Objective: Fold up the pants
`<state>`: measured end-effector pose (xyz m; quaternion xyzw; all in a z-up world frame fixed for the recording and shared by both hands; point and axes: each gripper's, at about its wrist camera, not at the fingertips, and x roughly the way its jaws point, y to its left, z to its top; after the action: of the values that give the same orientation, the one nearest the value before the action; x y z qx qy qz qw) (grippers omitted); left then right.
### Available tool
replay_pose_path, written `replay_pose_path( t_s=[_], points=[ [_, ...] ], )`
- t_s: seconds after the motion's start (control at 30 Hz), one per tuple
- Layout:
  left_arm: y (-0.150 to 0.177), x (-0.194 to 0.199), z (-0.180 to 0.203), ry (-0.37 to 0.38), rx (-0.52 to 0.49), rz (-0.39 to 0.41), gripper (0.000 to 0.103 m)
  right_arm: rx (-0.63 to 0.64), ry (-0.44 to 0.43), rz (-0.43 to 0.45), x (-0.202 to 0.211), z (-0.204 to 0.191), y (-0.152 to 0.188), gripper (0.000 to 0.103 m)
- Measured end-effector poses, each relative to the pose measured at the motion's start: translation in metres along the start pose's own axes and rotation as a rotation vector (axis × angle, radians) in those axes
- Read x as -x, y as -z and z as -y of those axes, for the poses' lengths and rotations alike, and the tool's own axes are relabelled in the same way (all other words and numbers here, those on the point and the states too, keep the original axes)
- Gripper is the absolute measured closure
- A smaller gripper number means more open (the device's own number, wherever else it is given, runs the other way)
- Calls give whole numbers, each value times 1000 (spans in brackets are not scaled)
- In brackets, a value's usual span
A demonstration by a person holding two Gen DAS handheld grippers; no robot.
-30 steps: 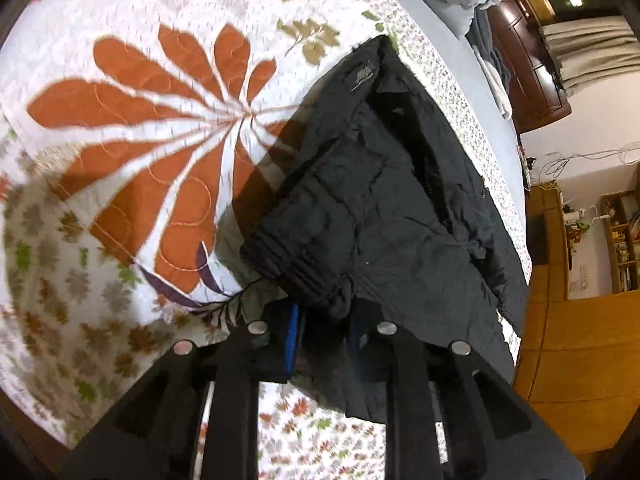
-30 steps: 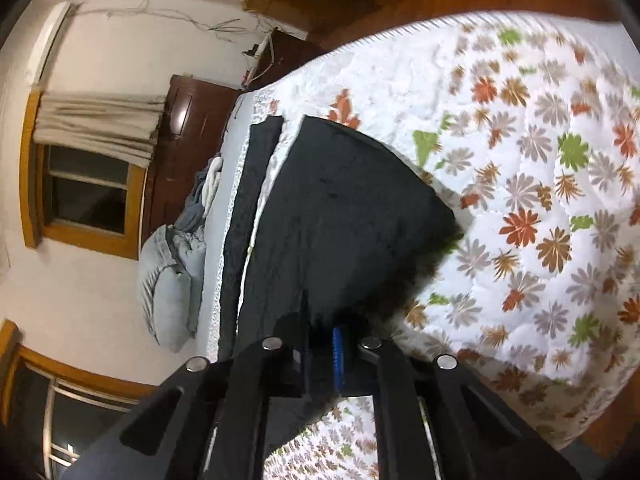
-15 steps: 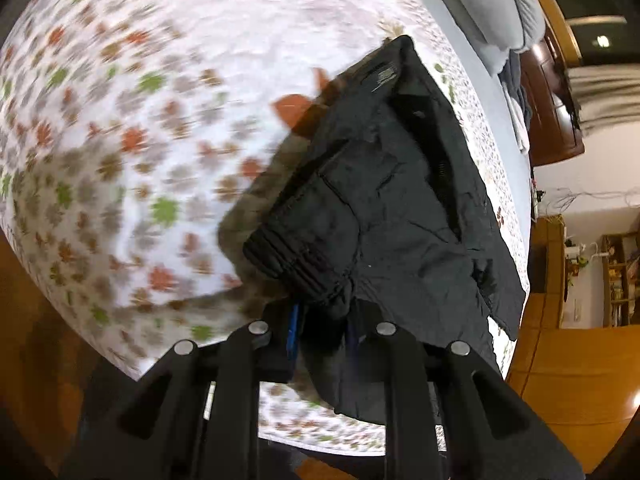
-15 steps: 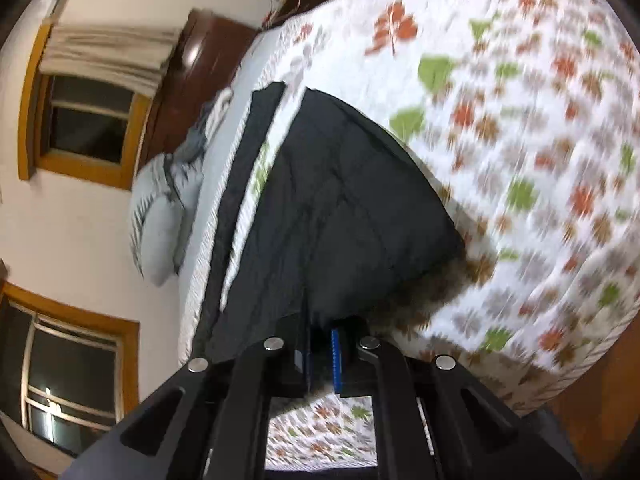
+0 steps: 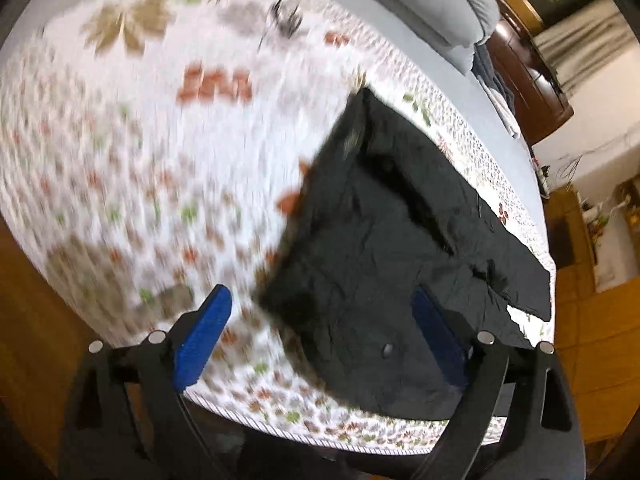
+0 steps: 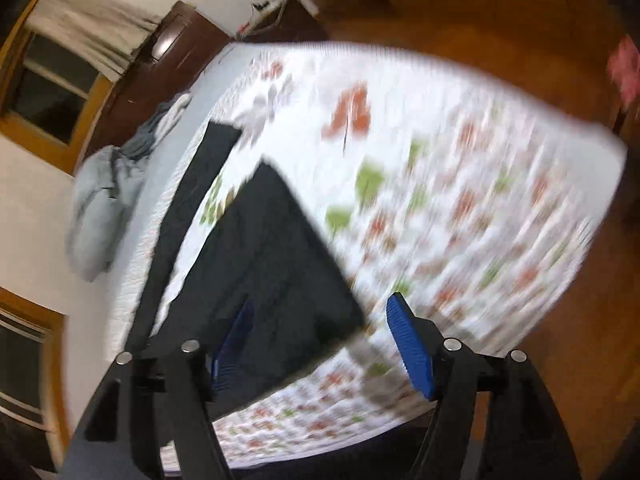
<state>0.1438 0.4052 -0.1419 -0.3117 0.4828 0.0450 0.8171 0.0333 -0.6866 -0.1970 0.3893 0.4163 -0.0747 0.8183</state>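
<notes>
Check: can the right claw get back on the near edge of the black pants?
Probably yes. The right claw is opening, nothing pinched, with the black pants lying on the quilt just ahead and nothing between.

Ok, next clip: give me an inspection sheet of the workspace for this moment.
Surface: bed with floral quilt, images motion-blurred.
Job's things: black pants lying folded on the quilt near its front edge.
Clutter: grey bedding heap at the far end of the bed; a separate black strip of fabric beside the pants.
Grippers: left gripper and right gripper opening, pads off the pants.
Cables: wires along the far wall.
Surroundings: dark wooden cabinet, curtained window, wooden floor.
</notes>
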Motion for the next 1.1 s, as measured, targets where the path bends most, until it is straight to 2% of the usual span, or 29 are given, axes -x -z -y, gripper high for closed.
replay_pose_path(
  t_s=[0.03, 0.1, 0.2, 0.3, 0.37, 0.43, 0.5, 0.67, 0.8, 0.87, 0.9, 0.93, 1.03, 1.07, 1.1],
  points=[
    [-14, 2, 6, 0, -17, 1, 11, 32, 11, 16, 7, -10, -8, 29],
    [-39, 0, 18, 0, -58, 4, 11, 73, -17, 11, 10, -32, -22, 15],
    [-88, -17, 53, 6, -144, 0, 8, 135, -87, -43, -7, -75, -43, 14],
    [-125, -46, 82, 11, -193, 2, 7, 173, -143, -114, -48, -126, -65, 14],
    [-150, -75, 96, 33, -205, -31, 7, 182, -188, -175, -84, -155, -77, 14],
    [-169, -105, 102, 4, -216, -71, 7, 178, -211, -213, -114, -176, -83, 14],
    [-181, -131, 107, -20, -236, -103, 7, 175, -226, -247, -143, -197, -91, 14],
    [-208, -192, 100, -50, -257, -165, 7, 210, -203, -293, -208, -234, -109, 14],
    [-222, -225, 88, -49, -256, -207, 8, 234, -196, -316, -249, -256, -135, 14],
    [-226, -233, 83, -10, -251, -222, 9, 260, -194, -332, -268, -267, -157, 14],
    [-227, -235, 82, 5, -258, -227, 16, 272, -194, -331, -275, -269, -168, 14],
    [-227, -236, 83, 20, -274, -232, 44, 284, -196, -331, -280, -274, -178, 14],
    [-229, -243, 85, 26, -307, -254, 54, 324, -180, -329, -293, -283, -209, 14],
    [-229, -245, 89, 31, -322, -261, 61, 333, -175, -329, -295, -284, -218, 13],
    [-229, -246, 92, 34, -330, -259, 64, 341, -163, -327, -301, -284, -230, 13]
  ],
)
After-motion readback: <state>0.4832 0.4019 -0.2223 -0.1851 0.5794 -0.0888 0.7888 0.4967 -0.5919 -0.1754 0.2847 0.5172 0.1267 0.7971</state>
